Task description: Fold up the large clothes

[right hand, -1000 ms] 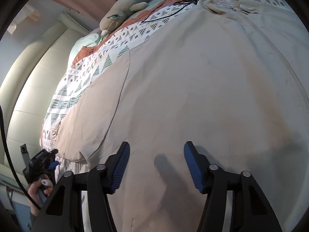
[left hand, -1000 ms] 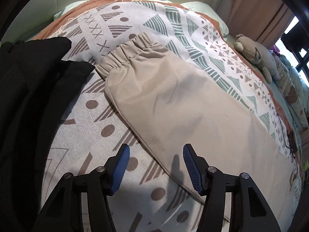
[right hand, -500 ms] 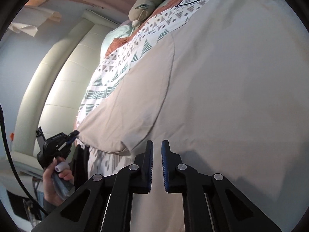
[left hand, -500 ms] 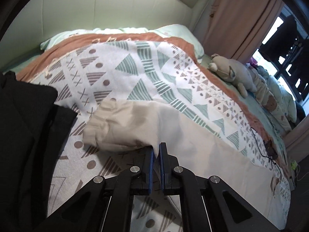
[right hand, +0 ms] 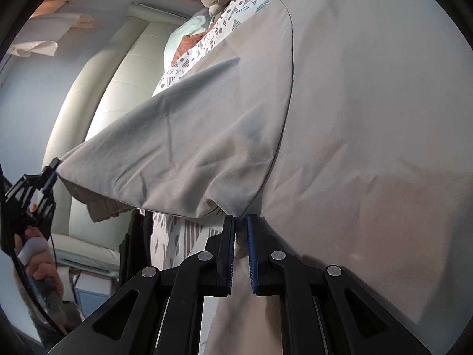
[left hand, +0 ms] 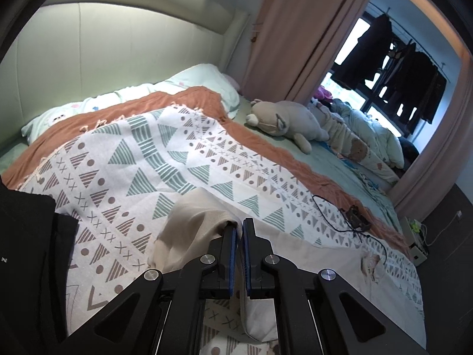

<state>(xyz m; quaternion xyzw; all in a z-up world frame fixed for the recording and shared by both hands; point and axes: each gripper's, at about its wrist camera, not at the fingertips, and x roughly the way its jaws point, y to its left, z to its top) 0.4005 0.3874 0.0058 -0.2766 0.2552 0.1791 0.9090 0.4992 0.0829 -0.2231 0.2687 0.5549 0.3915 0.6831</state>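
The large beige cotton garment is lying spread over the patterned white bed blanket, with its near sleeve lifted off it. The left gripper is clenching its blue-padded fingers on the sleeve's folded edge, and the right gripper is pinching the seam where the sleeve meets the body.

Judging from how little cloth is sitting between the pads, either pinch is looking liable to slip as the sleeve is carried across, letting the fold fall crooked. The gathered cuff is also hanging loose below the left grip and may tuck under.

Beyond the garment, only the left view is showing the black cable and the grey plush toy; only the right view is showing the hand holding the other gripper.
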